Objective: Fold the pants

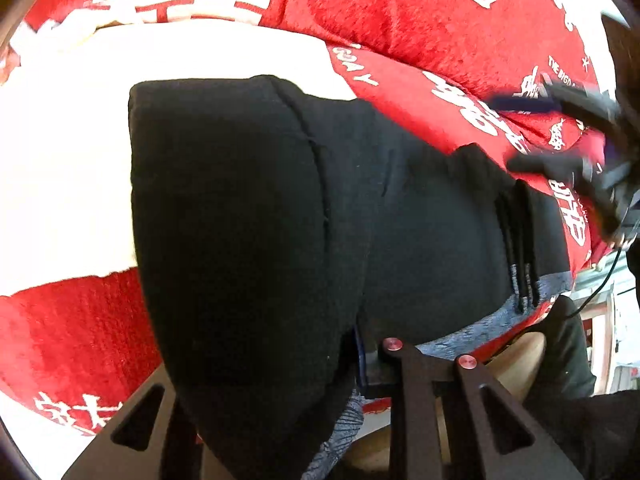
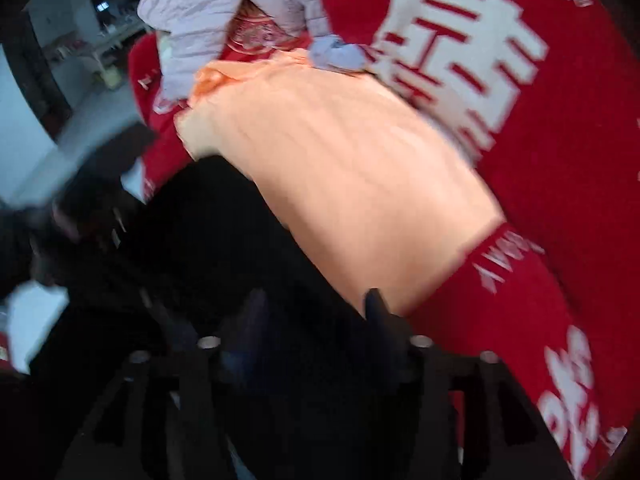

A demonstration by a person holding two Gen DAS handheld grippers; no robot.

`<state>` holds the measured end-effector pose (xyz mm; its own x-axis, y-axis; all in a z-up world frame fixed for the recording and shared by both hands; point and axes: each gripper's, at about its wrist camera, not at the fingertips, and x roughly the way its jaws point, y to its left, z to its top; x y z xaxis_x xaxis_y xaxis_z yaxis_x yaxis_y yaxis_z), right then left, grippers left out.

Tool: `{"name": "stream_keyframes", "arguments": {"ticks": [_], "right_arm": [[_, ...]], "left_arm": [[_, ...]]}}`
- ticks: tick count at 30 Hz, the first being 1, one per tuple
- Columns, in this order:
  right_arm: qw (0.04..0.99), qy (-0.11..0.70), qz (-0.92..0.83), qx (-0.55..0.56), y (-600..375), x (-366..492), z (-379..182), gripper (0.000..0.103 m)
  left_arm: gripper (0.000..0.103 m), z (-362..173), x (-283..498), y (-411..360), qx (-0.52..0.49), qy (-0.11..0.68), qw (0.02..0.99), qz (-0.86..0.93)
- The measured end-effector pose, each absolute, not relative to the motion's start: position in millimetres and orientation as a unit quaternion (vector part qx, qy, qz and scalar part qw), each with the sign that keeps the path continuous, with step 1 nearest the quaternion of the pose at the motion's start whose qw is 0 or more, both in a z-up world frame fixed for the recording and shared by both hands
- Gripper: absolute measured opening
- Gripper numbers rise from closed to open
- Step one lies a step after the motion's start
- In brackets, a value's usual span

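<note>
The black pants [image 1: 260,216] lie folded on the red printed cloth, with a grey waistband [image 1: 480,328] at the near right. They fill the middle of the left wrist view and drape over my left gripper [image 1: 360,360], which is shut on the pants; its fingertips are hidden under the fabric. My right gripper shows blurred at the right edge of that view [image 1: 560,132], above the cloth beside the pants. In the right wrist view my right gripper [image 2: 312,304] is open and empty over the dark pants [image 2: 192,248].
A red cloth with white characters [image 1: 400,20] covers the surface. An orange garment [image 2: 340,168] lies beside the pants, overexposed white in the left wrist view [image 1: 72,168]. A lilac padded jacket [image 2: 208,20] lies at the far end. The table edge and room are at left [image 2: 24,120].
</note>
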<state>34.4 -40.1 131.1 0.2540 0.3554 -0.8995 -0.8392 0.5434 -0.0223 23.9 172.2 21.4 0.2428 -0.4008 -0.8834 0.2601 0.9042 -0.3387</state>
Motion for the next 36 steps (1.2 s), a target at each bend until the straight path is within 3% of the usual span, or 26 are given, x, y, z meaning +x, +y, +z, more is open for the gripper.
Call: {"name": "stream_keyframes", "arguments": {"ticks": [9,10,21,24,27,32,36], "right_arm": [[0.705,0.536,0.340,-0.316,-95,2,46,0.059],[0.710,0.522,0.340,-0.327,-92,-1,40,0.063],[0.756,0.513,0.291,-0.283,-87,38,57,0.063],[0.723,0.514,0.337,-0.314,-72,5,45,0.065],[0.712,0.466,0.364,-0.378,-60,-36,46,0.065],[0.744,0.487,0.362,-0.280,-80,-29,60,0.065],[0.746,0.487,0.339,-0.303,-79,-33,41,0.068]], "left_arm": [[0.026,57,17,148,-0.021,0.568,0.801,-0.190],[0.026,60,18,155,-0.028,0.572,0.799,-0.185],[0.026,68,6,143,-0.020,0.571,0.808,-0.145],[0.026,69,4,133,-0.007,0.569,0.811,-0.132],[0.026,70,2,126,0.008,0.567,0.815,-0.119],[0.026,72,1,116,0.024,0.566,0.818,-0.099],[0.026,76,0,109,0.033,0.566,0.819,-0.092]]}}
